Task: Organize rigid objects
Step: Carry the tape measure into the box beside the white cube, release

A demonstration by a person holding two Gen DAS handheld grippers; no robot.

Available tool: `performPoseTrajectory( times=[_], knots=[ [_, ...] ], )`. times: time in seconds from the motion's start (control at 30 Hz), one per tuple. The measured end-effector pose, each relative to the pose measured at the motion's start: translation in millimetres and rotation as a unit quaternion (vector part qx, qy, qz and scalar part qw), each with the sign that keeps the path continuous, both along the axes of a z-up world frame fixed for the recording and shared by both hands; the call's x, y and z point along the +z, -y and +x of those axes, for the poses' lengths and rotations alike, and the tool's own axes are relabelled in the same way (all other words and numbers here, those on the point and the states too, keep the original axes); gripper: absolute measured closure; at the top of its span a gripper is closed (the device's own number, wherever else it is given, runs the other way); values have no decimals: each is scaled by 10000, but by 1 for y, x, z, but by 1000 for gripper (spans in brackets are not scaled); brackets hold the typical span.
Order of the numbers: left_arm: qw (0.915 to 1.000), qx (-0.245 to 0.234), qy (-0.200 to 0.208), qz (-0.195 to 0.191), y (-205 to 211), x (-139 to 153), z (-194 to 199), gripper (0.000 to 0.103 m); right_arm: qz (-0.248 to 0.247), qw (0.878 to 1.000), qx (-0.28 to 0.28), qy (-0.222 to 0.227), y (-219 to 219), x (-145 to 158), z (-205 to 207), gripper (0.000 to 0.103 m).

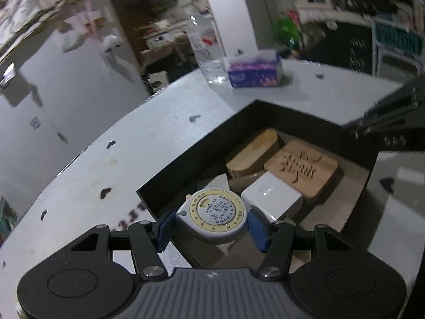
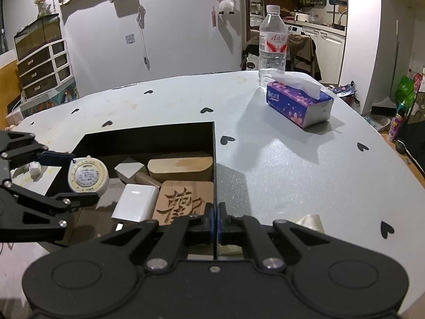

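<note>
My left gripper (image 1: pixel 212 223) is shut on a round white tape measure (image 1: pixel 213 216) with a yellow dial and holds it over the near corner of the black box (image 1: pixel 265 109). It also shows in the right wrist view (image 2: pixel 87 176). Inside the box lie a white charger block (image 1: pixel 271 195), an engraved wooden block (image 1: pixel 302 167) and a rounded wooden case (image 1: pixel 255 150). My right gripper (image 2: pixel 215 219) is shut on the thin right wall of the black box (image 2: pixel 214 146).
A purple tissue box (image 2: pixel 298 105) and a clear water bottle (image 2: pixel 273 42) stand on the far part of the white table (image 2: pixel 292 172). A beige object (image 2: pixel 310 222) lies right of my right gripper. A drawer unit (image 2: pixel 43 66) stands at the far left.
</note>
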State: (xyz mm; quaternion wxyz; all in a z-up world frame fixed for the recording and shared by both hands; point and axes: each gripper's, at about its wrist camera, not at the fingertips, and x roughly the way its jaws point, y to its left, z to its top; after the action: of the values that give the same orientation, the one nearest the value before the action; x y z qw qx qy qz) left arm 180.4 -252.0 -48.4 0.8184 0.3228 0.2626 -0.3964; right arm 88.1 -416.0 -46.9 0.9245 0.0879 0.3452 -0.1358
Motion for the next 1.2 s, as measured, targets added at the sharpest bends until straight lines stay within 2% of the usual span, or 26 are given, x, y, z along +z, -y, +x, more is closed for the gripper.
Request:
performPoseTrajectory(
  times=[0.2,0.3,0.4,0.53,0.7,0.77,0.83,0.9,1.03,1.1,1.2],
  knots=[
    [9977,-376,-87,554,14,-7,11,44,60,10000,-28,6,1,0,0,100],
    [9967,-524,-247,576,16,-10,19,44,87,10000,-34,-3,2,0,0,100],
    [9960,-592,-502,433,18,-12,27,44,88,10000,-28,-16,1,1,0,100],
    [9943,-739,-481,591,23,-18,27,42,93,10000,-23,-13,1,1,0,100],
    [9933,-769,-487,720,30,-23,27,31,124,9999,-8,-7,3,0,0,100],
    [9933,-757,-486,721,30,-22,28,30,119,9999,-7,-13,3,1,0,100],
    [9937,-737,-492,682,28,-19,27,28,121,9999,-13,-13,3,1,0,100],
    [9950,-612,-469,628,26,-16,28,17,115,9999,-18,-11,3,0,0,100],
    [9965,-506,-588,302,15,-1,28,12,105,9999,-52,-16,2,0,0,100],
    [9972,-462,-569,149,10,7,24,6,92,9999,-72,-23,1,0,0,100],
    [9972,-429,-610,-40,2,17,16,5,74,9999,-111,-39,0,1,1,100]
  ],
)
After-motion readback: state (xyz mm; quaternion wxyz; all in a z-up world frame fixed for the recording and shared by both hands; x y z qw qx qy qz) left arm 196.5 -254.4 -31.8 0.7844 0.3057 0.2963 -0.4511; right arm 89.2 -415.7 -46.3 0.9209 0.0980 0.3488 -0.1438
